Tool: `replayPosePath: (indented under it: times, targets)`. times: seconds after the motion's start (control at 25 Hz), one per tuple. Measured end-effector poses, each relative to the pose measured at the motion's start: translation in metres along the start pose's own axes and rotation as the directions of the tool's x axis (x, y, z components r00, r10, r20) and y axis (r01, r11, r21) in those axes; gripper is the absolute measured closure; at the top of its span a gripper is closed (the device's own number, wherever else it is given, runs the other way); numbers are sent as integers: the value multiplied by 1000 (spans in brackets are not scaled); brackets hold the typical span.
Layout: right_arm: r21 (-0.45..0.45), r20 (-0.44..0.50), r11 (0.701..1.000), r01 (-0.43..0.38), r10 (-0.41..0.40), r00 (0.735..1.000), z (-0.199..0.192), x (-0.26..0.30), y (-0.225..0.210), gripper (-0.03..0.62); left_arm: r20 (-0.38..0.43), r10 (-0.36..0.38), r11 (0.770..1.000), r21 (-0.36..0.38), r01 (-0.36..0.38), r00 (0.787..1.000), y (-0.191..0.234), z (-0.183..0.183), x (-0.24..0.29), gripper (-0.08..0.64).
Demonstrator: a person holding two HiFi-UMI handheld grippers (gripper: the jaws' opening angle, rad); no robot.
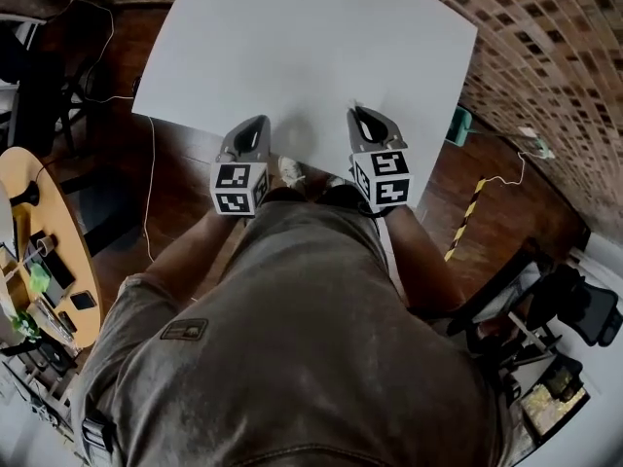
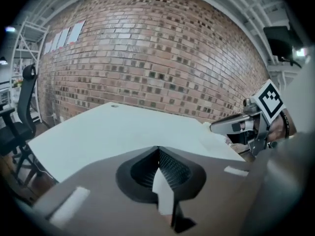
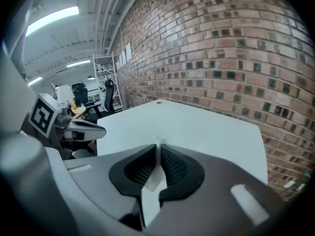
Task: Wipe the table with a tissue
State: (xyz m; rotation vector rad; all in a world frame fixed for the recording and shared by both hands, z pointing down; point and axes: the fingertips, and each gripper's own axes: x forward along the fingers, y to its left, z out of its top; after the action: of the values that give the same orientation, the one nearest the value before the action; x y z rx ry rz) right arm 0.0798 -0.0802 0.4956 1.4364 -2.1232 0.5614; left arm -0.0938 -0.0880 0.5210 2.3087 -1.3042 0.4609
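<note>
- Tissue of thin white paper (image 3: pixel 150 198) is nipped in my right gripper (image 1: pixel 358 115). The black ribbed jaws are pressed almost together on it, with a small tuft poking out past the tips and a strip trailing back between them.
- That puts the tissue over the near edge of the broad white table (image 1: pixel 321 47), a little right of that edge's middle.
- My left gripper (image 1: pixel 261 123) hovers over the same near edge, left of the middle and apart from the right one. Its jaws meet at the tips.
- A white sliver shows in the slot behind those left tips; I cannot tell what it is.
- A red brick wall (image 2: pixel 157 58) stands past the table's far edge, and a dark wooden floor (image 1: pixel 185 193) lies around it.
</note>
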Motion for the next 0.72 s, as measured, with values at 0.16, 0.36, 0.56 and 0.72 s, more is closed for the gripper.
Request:
replayPosePath:
  times: [0.16, 0.36, 0.56, 0.72]
  targets:
    - [7, 92, 1000, -13, 12, 996, 4, -35, 16, 546, 91, 3, 999, 33, -6, 996, -23, 21, -19, 558]
    - [-10, 203, 999, -53, 54, 978, 9, -80, 53, 546, 166, 28, 997, 67, -39, 986, -44, 23, -73, 558]
    - [24, 275, 998, -56, 47, 960, -7, -134, 72, 546, 179, 71, 996, 38, -79, 981, -64, -4, -129, 558]
    - [50, 271, 998, -40, 25, 962, -33, -163, 79, 546, 182, 67, 995, 54, -78, 981, -83, -15, -160, 558]
